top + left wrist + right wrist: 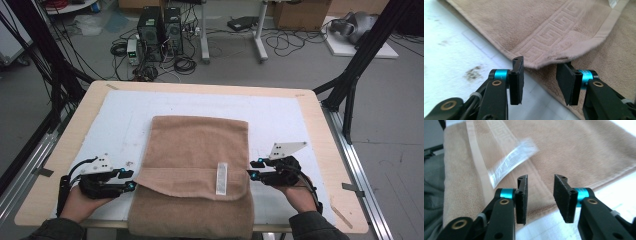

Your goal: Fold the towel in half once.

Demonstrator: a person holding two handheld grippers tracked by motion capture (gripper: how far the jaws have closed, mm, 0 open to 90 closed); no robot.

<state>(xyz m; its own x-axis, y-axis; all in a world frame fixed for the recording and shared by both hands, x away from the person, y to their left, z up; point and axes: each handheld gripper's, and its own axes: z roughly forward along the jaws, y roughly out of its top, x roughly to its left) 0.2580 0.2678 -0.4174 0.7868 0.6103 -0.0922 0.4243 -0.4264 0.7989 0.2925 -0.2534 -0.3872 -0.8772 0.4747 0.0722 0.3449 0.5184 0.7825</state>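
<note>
Left gripper [131, 180] and right gripper [252, 169] black with 2 flat black jaws each, cyan collars behind the pads, brass-coloured pivot rivets, grey 3-cornered top plates, black trailing cables, white cable ties, dark grey-green sleeves at both wrists

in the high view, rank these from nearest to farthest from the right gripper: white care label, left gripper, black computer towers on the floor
1. white care label: on the towel's folded flap, just left of the right gripper.
2. left gripper: across the towel, at its left edge.
3. black computer towers: on the floor beyond the table's far edge.
</note>
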